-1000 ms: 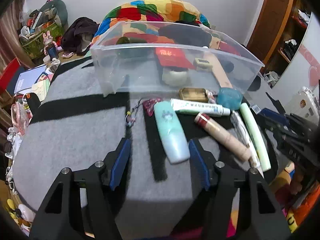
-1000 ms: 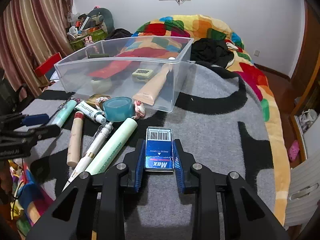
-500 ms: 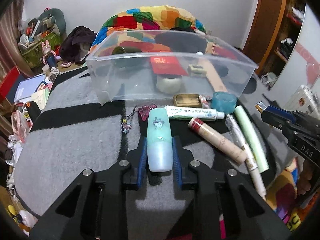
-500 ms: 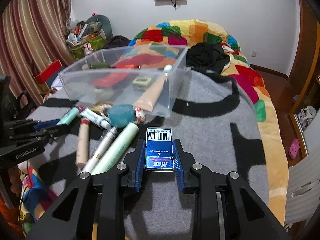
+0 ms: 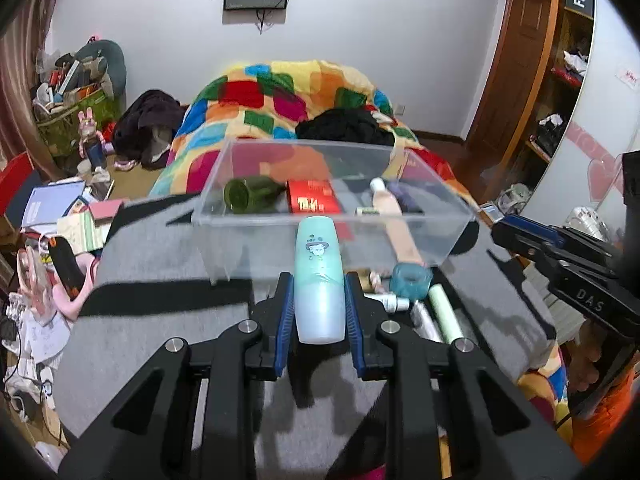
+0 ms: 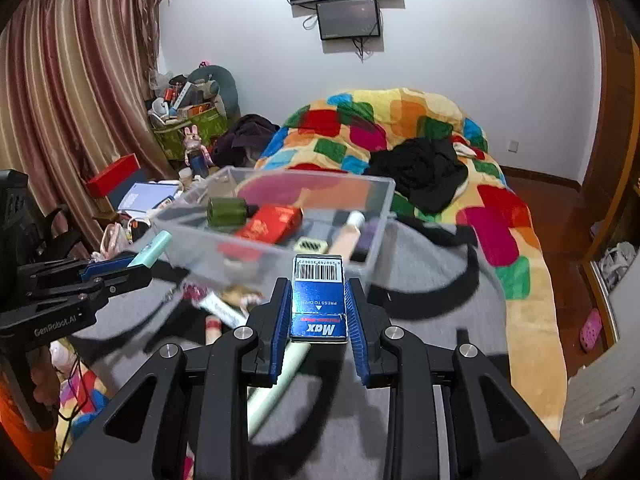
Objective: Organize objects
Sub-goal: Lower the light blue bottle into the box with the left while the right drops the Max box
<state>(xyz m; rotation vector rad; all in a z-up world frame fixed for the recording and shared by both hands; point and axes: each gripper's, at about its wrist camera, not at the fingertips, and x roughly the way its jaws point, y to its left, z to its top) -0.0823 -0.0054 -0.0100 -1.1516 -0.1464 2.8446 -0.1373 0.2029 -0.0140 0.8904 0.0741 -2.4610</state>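
My left gripper (image 5: 319,292) is shut on a pale teal bottle (image 5: 319,280) and holds it lifted above the grey blanket, just short of the clear plastic bin (image 5: 256,224). My right gripper (image 6: 319,304) is shut on a small blue Max staple box (image 6: 319,300) and holds it raised near the bin's (image 6: 372,236) front right corner. The bin holds a green bottle (image 5: 248,194), a red packet (image 5: 310,196) and a beige tube (image 5: 394,216). The left gripper with the teal bottle (image 6: 150,254) shows at the left of the right wrist view.
On the blanket by the bin lie a teal tape ring (image 5: 412,278), a light green tube (image 5: 446,312), a white tube (image 5: 390,302) and a pen. A patchwork quilt (image 6: 400,120) and black clothes (image 6: 420,168) lie behind. Floor clutter sits at the left.
My left gripper closed on the teal bottle and lifted it off the blanket toward the bin. My right gripper rose with the staple box and moved toward the bin.
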